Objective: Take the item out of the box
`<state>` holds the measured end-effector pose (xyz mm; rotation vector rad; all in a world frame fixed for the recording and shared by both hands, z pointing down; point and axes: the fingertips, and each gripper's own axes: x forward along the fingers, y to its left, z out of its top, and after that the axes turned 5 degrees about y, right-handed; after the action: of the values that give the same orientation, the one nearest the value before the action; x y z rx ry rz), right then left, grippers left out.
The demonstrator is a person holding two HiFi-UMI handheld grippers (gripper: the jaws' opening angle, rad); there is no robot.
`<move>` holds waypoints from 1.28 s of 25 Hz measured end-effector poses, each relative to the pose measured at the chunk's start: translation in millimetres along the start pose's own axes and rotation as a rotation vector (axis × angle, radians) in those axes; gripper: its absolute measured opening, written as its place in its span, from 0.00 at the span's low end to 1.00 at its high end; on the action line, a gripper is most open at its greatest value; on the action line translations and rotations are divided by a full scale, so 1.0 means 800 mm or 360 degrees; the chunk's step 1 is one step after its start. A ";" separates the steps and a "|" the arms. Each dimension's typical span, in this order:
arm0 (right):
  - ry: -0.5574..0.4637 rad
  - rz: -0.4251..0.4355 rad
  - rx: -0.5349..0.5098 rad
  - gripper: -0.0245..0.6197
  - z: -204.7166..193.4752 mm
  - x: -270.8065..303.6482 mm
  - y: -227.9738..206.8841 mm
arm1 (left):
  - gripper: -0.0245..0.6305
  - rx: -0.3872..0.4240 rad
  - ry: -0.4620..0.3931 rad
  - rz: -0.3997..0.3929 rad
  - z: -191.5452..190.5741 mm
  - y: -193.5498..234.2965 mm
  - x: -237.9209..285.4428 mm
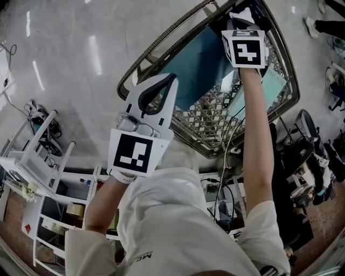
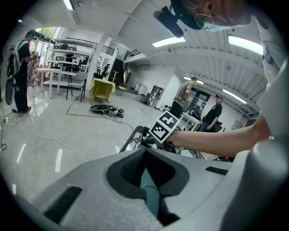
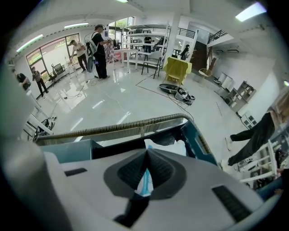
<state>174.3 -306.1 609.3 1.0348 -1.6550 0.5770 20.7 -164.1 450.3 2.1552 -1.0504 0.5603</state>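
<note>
A teal box point(image 1: 197, 64) sits inside a wire basket point(image 1: 161, 48) on the floor. My left gripper point(image 1: 171, 81) is over the box's near side. Its jaws are closed, with a thin teal edge of the box flap point(image 2: 149, 194) pinched between them. My right gripper point(image 1: 245, 13) reaches to the far end of the box, its tips hidden behind its marker cube point(image 1: 245, 47). In the right gripper view the jaws point(image 3: 146, 152) are shut with a white and blue piece between them. It joins the white bag point(image 3: 167, 145) lying in the box point(image 3: 67, 151).
The basket rim point(image 3: 113, 130) runs around the box. White shelving point(image 1: 32, 161) and cables point(image 1: 232, 156) are by the person's feet. Other people point(image 3: 99, 45) stand across the hall, near a yellow-draped table point(image 3: 176, 67). Someone's legs point(image 3: 248, 140) are close on the right.
</note>
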 end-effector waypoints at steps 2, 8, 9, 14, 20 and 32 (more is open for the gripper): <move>-0.0023 0.0003 0.0010 0.06 0.000 -0.005 0.001 | 0.07 0.0005 0.0004 -0.0005 -0.002 -0.003 -0.001; -0.0131 -0.0027 0.0072 0.06 0.003 -0.039 -0.004 | 0.07 0.0034 -0.0012 -0.0017 0.001 -0.010 -0.005; -0.0153 -0.0032 0.0077 0.06 0.003 -0.048 -0.003 | 0.07 0.0040 -0.0015 -0.0019 0.001 -0.012 -0.007; -0.0281 -0.0078 0.0108 0.06 0.009 -0.095 0.001 | 0.07 0.0063 -0.0029 -0.0038 0.003 -0.024 -0.020; -0.0430 -0.0106 0.0116 0.06 0.012 -0.161 0.018 | 0.07 0.0100 -0.0062 -0.0062 0.004 -0.035 -0.043; -0.0822 -0.0228 0.0133 0.06 0.021 -0.344 0.083 | 0.07 0.0227 -0.0190 -0.0082 0.012 -0.050 -0.128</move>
<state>129.3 -190.2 354.0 1.4367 -1.9886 0.2973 -6.1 -99.4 365.0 2.3589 -1.0423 0.5012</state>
